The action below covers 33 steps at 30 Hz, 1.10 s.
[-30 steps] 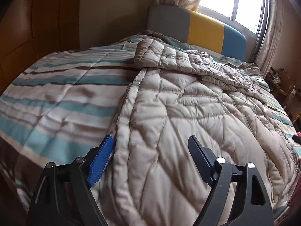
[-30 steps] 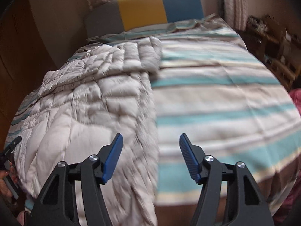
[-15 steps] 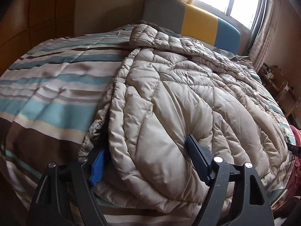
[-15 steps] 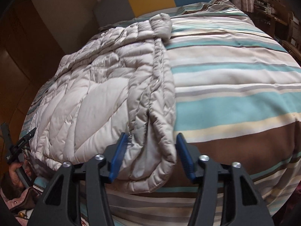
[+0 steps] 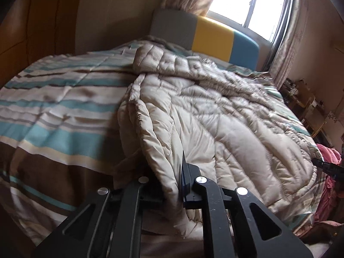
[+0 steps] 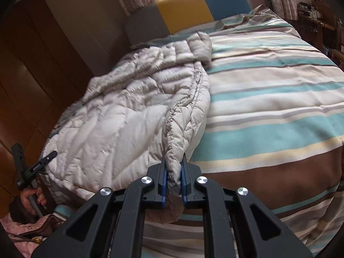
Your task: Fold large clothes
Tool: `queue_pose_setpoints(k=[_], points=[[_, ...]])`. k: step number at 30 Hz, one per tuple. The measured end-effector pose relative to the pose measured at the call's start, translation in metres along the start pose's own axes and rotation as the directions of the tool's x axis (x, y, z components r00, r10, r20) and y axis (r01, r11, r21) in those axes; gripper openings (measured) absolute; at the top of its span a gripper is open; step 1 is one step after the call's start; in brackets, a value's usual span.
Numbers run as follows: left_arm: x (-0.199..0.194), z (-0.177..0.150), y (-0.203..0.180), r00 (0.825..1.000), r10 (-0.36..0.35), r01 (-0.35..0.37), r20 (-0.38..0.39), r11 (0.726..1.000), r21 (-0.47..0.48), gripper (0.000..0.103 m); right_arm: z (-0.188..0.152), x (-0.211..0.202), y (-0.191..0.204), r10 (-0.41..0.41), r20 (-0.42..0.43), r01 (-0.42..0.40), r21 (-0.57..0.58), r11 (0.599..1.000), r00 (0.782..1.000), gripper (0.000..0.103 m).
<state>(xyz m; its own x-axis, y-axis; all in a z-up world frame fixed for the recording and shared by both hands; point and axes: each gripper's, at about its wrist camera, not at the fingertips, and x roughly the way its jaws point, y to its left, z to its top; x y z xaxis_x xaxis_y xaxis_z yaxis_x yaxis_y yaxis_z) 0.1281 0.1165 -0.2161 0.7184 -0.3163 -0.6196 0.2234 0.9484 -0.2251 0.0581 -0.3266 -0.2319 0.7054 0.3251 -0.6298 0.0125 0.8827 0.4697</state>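
Beige puffy coat (image 5: 215, 116) lies lengthwise on striped bed (image 5: 53, 111). Your left gripper (image 5: 172, 185) pinches one hem corner; right gripper (image 6: 173, 176) pinches the other. Risk: slick padded fabric slips from pinch when you lift; uneven pull skews fold.

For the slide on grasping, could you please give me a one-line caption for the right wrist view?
Right gripper shut on the near hem of a beige quilted coat spread across a striped bedspread.
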Motion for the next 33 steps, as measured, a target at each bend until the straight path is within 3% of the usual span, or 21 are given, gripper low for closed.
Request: queue_pose_setpoints(k=[6, 14, 16, 24, 33], points=[[-0.028, 0.011, -0.010, 0.996, -0.066, 0.066, 0.059, 0.998, 0.006, 0.010, 0.004, -0.026, 0.005, 0.086, 0.045, -0.087, 0.026, 0.996, 0.995, 0.008], [-0.067, 0.047, -0.014, 0.969, -0.188, 0.193, 0.160, 0.981, -0.020, 0.010, 0.025, -0.053, 0.000, 0.220, 0.127, -0.232, 0.087, 0.969, 0.967, 0.007], [-0.063, 0.062, -0.009, 0.964, -0.208, 0.220, 0.167, 0.974, -0.053, 0.010, 0.041, -0.049, -0.003, 0.234, 0.154, -0.251, 0.104, 0.962, 0.960, 0.007], [-0.028, 0.119, -0.003, 0.973, -0.159, 0.169, 0.166, 0.985, -0.044, 0.010, 0.117, -0.019, -0.013, 0.250, 0.227, -0.282, 0.118, 0.952, 0.941, 0.007], [0.034, 0.177, 0.017, 0.982, -0.130, 0.146, 0.138, 0.984, -0.106, 0.010, 0.190, 0.041, -0.013, 0.226, 0.248, -0.265, 0.138, 0.954, 0.942, 0.007]])
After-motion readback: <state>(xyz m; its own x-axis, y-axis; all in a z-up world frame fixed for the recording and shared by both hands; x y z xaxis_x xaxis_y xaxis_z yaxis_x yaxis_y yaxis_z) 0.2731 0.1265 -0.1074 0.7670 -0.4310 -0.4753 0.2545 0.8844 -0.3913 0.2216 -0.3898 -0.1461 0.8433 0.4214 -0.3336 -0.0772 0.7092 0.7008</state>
